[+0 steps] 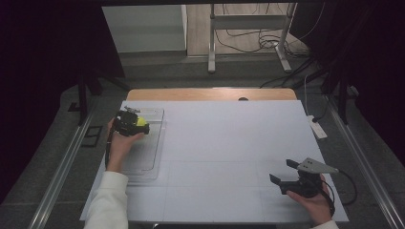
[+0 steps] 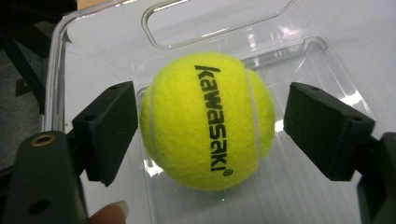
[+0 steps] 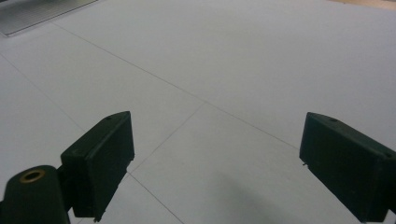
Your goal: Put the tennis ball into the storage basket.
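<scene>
Dark curtains and a grey floor with cables surround the worktop, whose pale cover is ruled with thin lines, a strip of bare wood showing at its far edge. At the worktop's left side lies a clear plastic tray with a cut-out handle at its far end. Near the front right corner the right tool hangs just above bare worktop, jaws spread wide with nothing between them; the right gripper view looks along them over the plain cover.

Over the far part of the tray, the left tool straddles a yellow tennis ball printed with black lettering. The ball sits inside the tray, close to the handle end. The jaws stand part open: the left pad is at or just off the felt, and a clear gap shows at the right one, so the ball looks set down, not gripped.

The step in hand seems to be releasing the ball into the tray. To do it well, open the jaws evenly so neither pad nudges the ball sideways, since it will roll easily on smooth plastic. Then lift straight up and clear of the tray wall before swinging away, and watch that the ball settles.
</scene>
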Tool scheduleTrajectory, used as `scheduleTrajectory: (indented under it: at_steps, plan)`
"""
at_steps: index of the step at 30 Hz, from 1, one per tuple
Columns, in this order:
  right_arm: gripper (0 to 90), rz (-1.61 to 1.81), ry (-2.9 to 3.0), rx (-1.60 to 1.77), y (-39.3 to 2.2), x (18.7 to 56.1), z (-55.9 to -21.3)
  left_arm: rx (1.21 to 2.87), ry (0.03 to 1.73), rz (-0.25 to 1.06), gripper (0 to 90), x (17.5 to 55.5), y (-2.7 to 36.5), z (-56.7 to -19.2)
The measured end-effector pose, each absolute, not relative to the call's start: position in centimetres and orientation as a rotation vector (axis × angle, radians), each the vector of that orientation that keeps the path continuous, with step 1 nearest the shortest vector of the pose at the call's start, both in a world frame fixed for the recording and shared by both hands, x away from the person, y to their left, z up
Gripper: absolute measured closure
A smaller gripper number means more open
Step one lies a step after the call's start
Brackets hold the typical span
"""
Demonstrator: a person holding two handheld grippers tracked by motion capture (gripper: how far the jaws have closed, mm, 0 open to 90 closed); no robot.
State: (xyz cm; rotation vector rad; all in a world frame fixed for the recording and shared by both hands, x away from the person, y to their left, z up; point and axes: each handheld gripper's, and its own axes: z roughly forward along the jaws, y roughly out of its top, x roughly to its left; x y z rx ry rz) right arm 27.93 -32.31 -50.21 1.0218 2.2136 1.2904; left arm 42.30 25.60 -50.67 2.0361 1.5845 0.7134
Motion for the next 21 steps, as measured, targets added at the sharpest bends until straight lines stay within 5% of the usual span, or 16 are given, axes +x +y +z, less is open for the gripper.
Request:
scheduleTrajectory:
  at_steps: [21]
  plan:
    - [10.4,1.292,2.209,1.018,-32.3,27.9,-50.1,1.928,1.529,0.698,12.0,41.4,25.9,-49.2]
